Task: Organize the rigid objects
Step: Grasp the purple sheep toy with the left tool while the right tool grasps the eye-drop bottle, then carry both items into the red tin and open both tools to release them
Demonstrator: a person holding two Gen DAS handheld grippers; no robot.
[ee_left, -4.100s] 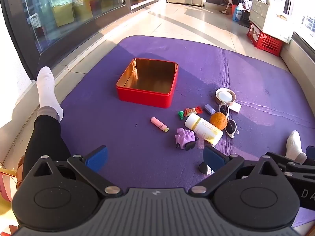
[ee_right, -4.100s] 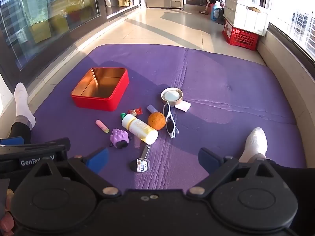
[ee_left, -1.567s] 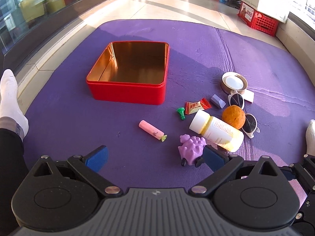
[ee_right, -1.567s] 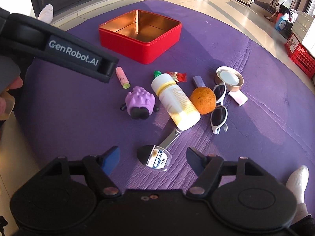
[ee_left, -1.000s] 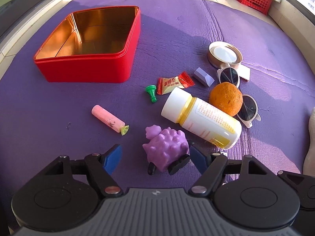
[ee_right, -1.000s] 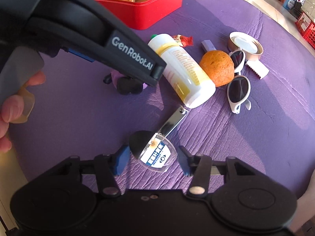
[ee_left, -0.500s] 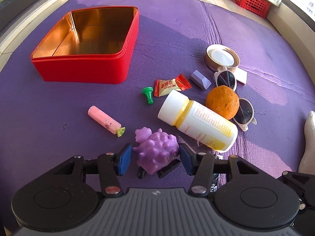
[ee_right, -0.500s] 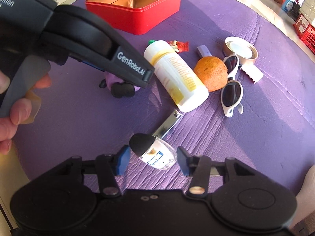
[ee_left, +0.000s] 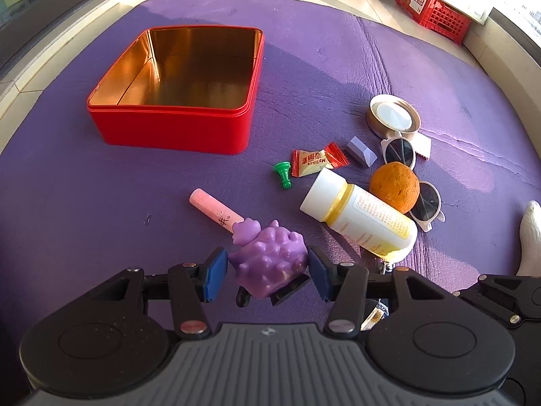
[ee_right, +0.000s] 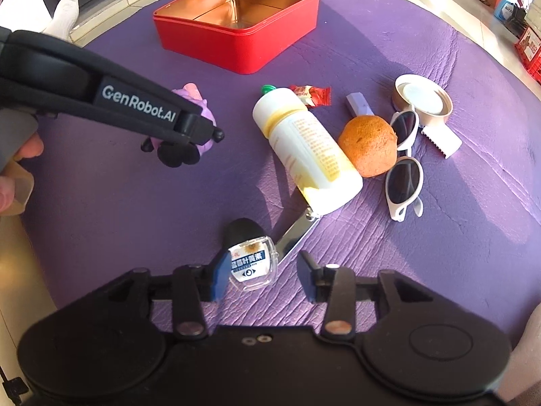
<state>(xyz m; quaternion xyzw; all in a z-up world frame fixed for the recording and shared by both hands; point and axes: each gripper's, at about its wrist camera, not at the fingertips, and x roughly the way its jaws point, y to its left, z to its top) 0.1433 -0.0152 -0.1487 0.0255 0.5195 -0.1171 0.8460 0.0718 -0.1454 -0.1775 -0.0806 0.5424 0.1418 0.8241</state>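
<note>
Purple, knobbly plastic fills the gap of my left gripper (ee_left: 265,272): the purple toy (ee_left: 268,262) sits squarely between the two blue pads, head pointing forward toward the pink tube (ee_left: 216,211) that lies just past it. The jaws are drawn in close on both flanks; the right pad looks to be touching, while a thin sliver may remain on the left (I can't call it a firm pinch yet). From the right camera the toy's black feet seem slightly clear of the purple mat (ee_left: 338,50), though I can't be sure.

What matters next is the red tin (ee_left: 175,128), which lies ahead and to the left of my left claw, open side up and bare inside. My left hand is the nearer one to it, so I judge the toy should go in from that side.

My right gripper (ee_right: 258,274) is half spread around the small clear bottle (ee_right: 252,264) with the black cap, whose long axis slants up and left. The left pad touches its side; the right pad stands clear. A metal nail clipper (ee_right: 297,233) lies just beside it, its far end tucked under the white pill bottle (ee_right: 304,149).
</note>
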